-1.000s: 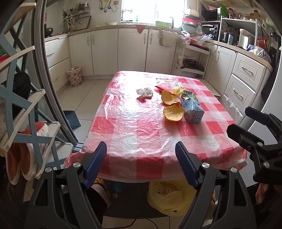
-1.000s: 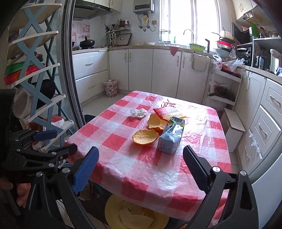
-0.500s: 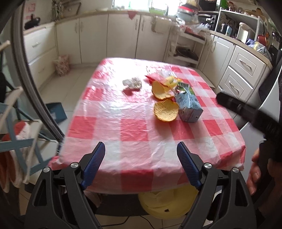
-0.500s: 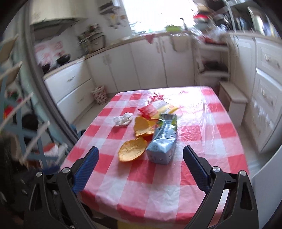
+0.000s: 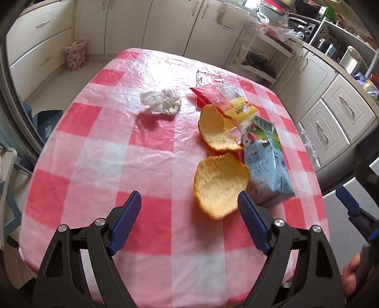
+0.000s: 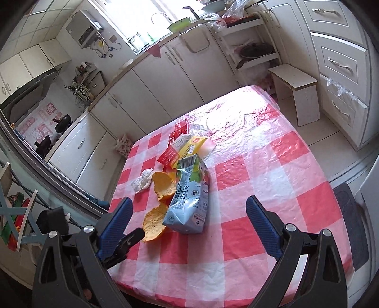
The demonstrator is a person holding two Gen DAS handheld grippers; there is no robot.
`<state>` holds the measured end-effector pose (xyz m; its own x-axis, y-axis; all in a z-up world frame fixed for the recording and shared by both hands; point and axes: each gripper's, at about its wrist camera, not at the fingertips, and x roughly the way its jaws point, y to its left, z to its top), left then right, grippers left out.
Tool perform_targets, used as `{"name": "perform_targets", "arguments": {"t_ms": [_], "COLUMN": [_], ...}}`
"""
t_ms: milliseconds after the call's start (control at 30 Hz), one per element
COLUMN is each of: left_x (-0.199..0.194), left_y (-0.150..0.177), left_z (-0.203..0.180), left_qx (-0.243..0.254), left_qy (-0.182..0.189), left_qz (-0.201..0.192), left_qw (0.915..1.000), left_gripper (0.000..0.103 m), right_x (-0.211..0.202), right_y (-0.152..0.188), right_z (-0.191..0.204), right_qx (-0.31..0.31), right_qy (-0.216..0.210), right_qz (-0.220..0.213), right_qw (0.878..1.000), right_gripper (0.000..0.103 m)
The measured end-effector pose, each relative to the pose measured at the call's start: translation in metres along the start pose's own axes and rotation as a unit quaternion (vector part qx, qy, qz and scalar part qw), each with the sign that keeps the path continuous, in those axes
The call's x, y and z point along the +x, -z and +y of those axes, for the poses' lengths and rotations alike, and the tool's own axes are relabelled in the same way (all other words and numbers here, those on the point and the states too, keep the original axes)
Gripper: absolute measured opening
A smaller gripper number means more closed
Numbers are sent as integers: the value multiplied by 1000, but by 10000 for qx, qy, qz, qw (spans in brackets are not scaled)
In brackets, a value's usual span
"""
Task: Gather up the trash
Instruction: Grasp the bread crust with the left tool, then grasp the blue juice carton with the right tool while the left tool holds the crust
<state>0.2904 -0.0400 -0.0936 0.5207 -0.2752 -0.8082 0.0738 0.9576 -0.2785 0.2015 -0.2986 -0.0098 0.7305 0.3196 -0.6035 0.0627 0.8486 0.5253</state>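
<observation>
Trash lies on a red-and-white checked table: two orange peel halves, one near and one farther, a crushed blue milk carton, a red and yellow wrapper and a crumpled white tissue. My left gripper is open and empty, just short of the near peel. My right gripper is open and empty above the carton, with the near peel, tissue and wrapper to its left and beyond it.
White kitchen cabinets run along the far wall and drawers along the right. A small stool stands past the table's far corner. A patterned bin sits on the floor at left. A shelf rack stands at left.
Both grippers have moved forward and down over the table, closer to the peels and carton. Both stay open and empty. The trash has not moved.
</observation>
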Motion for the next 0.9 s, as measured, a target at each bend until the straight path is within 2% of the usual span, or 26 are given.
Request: {"name": "perform_targets", "arguments": {"t_ms": [233,267,333,367,400,467,500,700,900], "left_x": [27,29,31,30,32,31,27,0,-36], "left_y": [-14,-14,-13,-12,-10,-8,-6,-1,3], "left_z": [-17,-22,-27,-29,-34,-37,-36,-28,5], "left_qx": [191,264,381,467,631,754,791,929,909], "left_qy": [-123,-147,-206,-253,-276,-230,-204,-254,-485], "left_qz": [1,-27,-77,-97,-65,-13,-41,-64,-15], "left_qw": [9997,9995,9990,9985,9976,9969,9967,9953,9947], "left_gripper": [79,76,64,46,24,12,9,5,5], "right_x": [12,12,12,12,12,12,12,14,26], "right_y": [-6,-5,-3,-3,-2,-2,-3,0,6], "right_z": [2,3,6,7,7,5,3,-1,7], "right_qx": [94,72,-48,-87,-104,-62,-31,-1,-151], "right_qy": [-172,-192,-200,-185,-165,-148,-133,-25,108], "right_qz": [156,172,199,200,197,192,192,247,416], "right_qw": [9997,9996,9996,9996,9996,9997,9997,9997,9990], "right_gripper": [92,92,92,92,92,92,92,92,92]}}
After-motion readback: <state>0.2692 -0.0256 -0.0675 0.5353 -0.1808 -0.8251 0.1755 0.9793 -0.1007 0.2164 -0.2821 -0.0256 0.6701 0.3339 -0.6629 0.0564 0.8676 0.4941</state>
